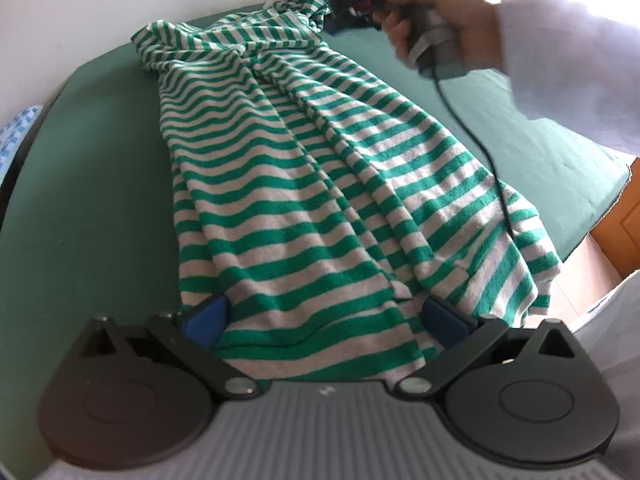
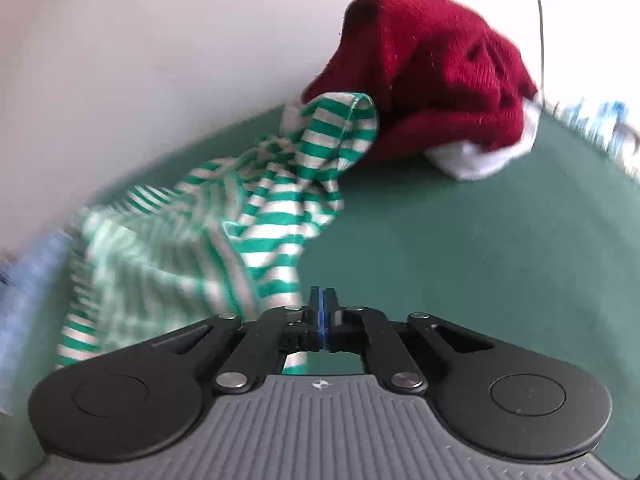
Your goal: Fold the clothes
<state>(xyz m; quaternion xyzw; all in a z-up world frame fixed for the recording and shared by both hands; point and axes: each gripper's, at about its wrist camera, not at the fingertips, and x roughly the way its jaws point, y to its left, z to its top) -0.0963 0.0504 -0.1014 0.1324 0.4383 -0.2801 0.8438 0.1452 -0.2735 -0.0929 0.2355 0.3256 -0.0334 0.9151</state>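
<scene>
A green-and-white striped garment (image 1: 304, 184) lies stretched lengthwise on the green table cover (image 1: 100, 200), with folds running along it. My left gripper (image 1: 326, 302) stands wide open at the near hem, a blue pad on each side of the cloth. At the far end a hand (image 1: 440, 16) holds my right gripper (image 1: 340, 16) just above the bunched sleeve. In the right wrist view the right gripper (image 2: 320, 296) is shut, pads together. The striped garment (image 2: 272, 216) lies crumpled beside its left finger, and no cloth shows between the tips.
A dark red garment (image 2: 432, 76) is heaped on a white one (image 2: 476, 160) at the far edge by the wall. A black cable (image 1: 480, 140) hangs from the right gripper across the cloth. Blue patterned fabric (image 1: 16, 132) lies off the left edge. The cover's right edge (image 1: 600, 200) drops away.
</scene>
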